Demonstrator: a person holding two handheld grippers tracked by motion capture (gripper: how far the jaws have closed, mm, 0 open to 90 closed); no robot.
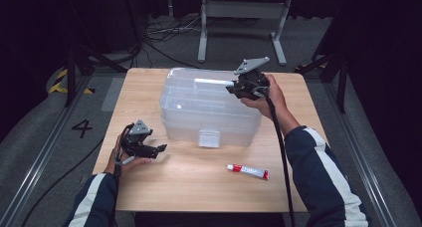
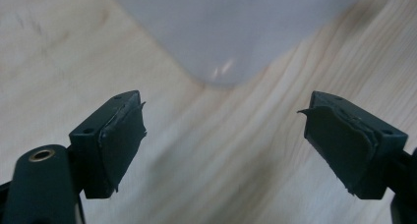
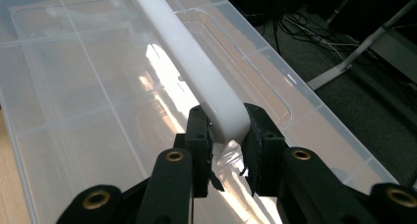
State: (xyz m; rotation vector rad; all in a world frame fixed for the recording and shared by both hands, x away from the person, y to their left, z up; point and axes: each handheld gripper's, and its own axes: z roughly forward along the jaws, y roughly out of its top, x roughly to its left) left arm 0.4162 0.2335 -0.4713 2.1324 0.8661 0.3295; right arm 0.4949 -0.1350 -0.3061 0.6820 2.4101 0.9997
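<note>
A clear plastic storage box (image 1: 209, 107) with a white handle (image 3: 192, 62) along its lid stands in the middle of the wooden table (image 1: 199, 187). My right gripper (image 3: 227, 135) is at the box's right end (image 1: 234, 90), and its jaws are shut on the end of the handle. My left gripper (image 1: 161, 150) is held low over the table by the box's front left corner. Its jaws stand wide open (image 2: 223, 135) with only bare wood between them, and the rounded box corner (image 2: 231, 32) lies just beyond.
A small white and red tube (image 1: 248, 171) lies on the table in front of the box, toward the right. Cables and metal stand legs (image 1: 201, 33) are on the floor behind the table. The right gripper's black cable (image 1: 281, 152) trails back over the table.
</note>
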